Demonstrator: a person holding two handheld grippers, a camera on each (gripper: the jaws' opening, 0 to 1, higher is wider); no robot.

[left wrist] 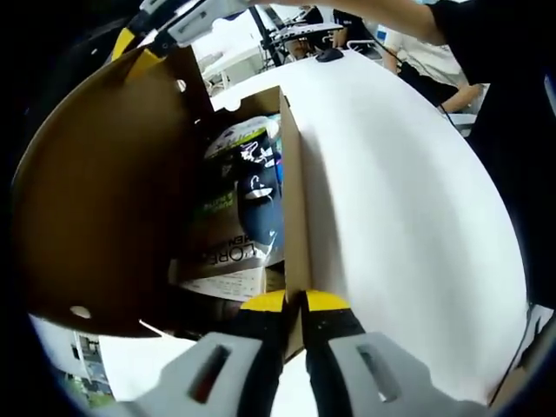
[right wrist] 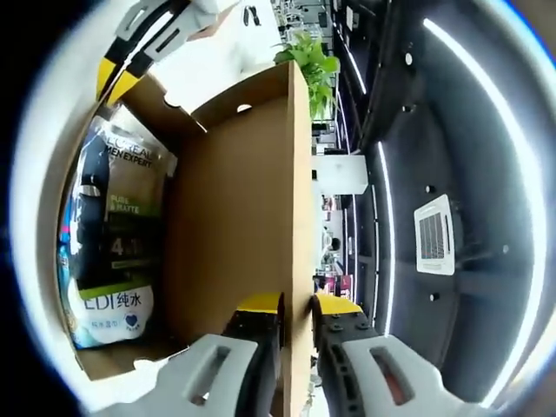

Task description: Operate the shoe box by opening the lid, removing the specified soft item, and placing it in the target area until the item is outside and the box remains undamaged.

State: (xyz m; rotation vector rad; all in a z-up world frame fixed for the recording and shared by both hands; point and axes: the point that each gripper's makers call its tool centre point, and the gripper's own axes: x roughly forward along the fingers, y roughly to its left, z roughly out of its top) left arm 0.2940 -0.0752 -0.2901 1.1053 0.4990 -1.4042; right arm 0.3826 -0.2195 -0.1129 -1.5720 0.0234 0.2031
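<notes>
The brown cardboard shoe box stands open. My left gripper [left wrist: 295, 302] is shut on the top edge of the box's side wall [left wrist: 294, 200]. The raised lid [left wrist: 104, 191] spreads to the left of it, with my right gripper [left wrist: 137, 48] at its far edge. In the right gripper view my right gripper [right wrist: 295, 306] is shut on the lid's edge [right wrist: 234, 200], and my left gripper [right wrist: 117, 69] shows at the box's far corner. Soft packs lie inside: a dark-and-white pouch [left wrist: 256, 187] and a green-and-black printed pack [right wrist: 126, 217] above a white wipes pack [right wrist: 109, 317].
A white table top [left wrist: 408, 217] stretches right of the box, with a small black object [left wrist: 329, 55] at its far end. A person's dark sleeve [left wrist: 495, 104] is at the right. A potted plant [right wrist: 313, 56] and ceiling lights [right wrist: 486, 95] lie beyond the lid.
</notes>
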